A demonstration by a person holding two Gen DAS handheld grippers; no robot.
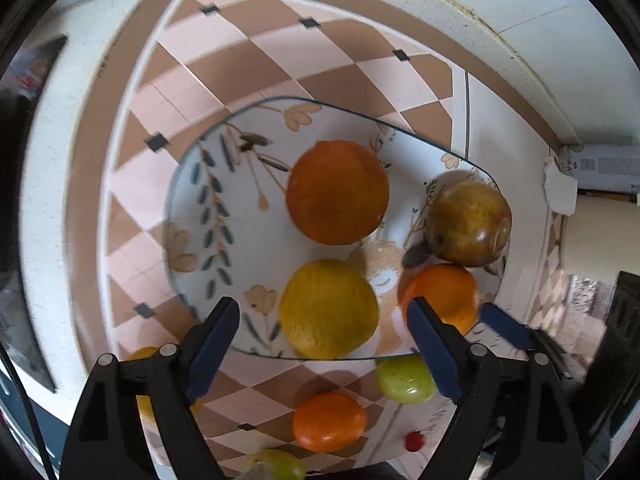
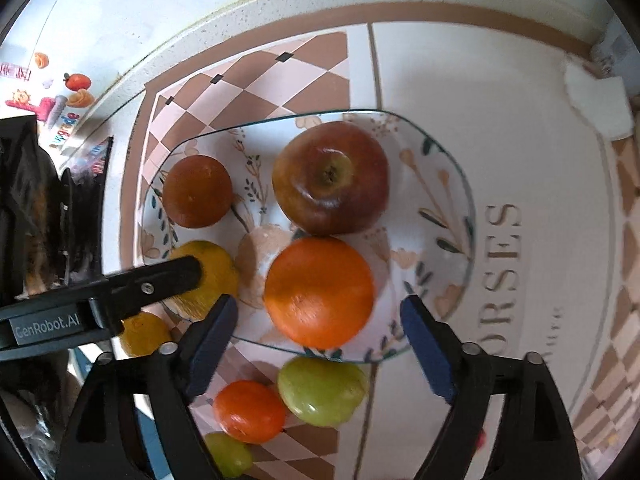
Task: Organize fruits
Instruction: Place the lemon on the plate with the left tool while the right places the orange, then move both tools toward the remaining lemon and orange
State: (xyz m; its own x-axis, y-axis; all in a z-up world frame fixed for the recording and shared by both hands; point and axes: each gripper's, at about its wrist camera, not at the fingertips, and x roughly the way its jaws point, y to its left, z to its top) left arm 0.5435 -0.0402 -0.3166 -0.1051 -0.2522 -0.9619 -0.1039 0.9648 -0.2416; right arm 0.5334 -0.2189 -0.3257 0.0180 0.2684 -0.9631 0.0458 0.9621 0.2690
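Observation:
A floral plate (image 1: 188, 216) holds a large orange (image 1: 338, 192), a yellow citrus (image 1: 328, 308), a red-green apple (image 1: 468, 222) and a smaller orange (image 1: 440, 296). My left gripper (image 1: 322, 310) stands open above the yellow citrus, which lies between its blue pads without touching them. In the right wrist view my right gripper (image 2: 320, 306) is open around the smaller orange (image 2: 320, 292) on the plate (image 2: 440, 184), with gaps on both sides. The apple (image 2: 330, 178) sits just beyond it. One of the left gripper's fingers (image 2: 160, 282) crosses over the yellow citrus (image 2: 212, 276).
In front of the plate on the chequered cloth lie a green fruit (image 2: 322, 390), a tangerine (image 2: 248, 410), another green fruit (image 2: 228, 454) and a yellow fruit (image 2: 144, 334). A small red thing (image 1: 414, 440) lies nearby. A white wall runs behind the table.

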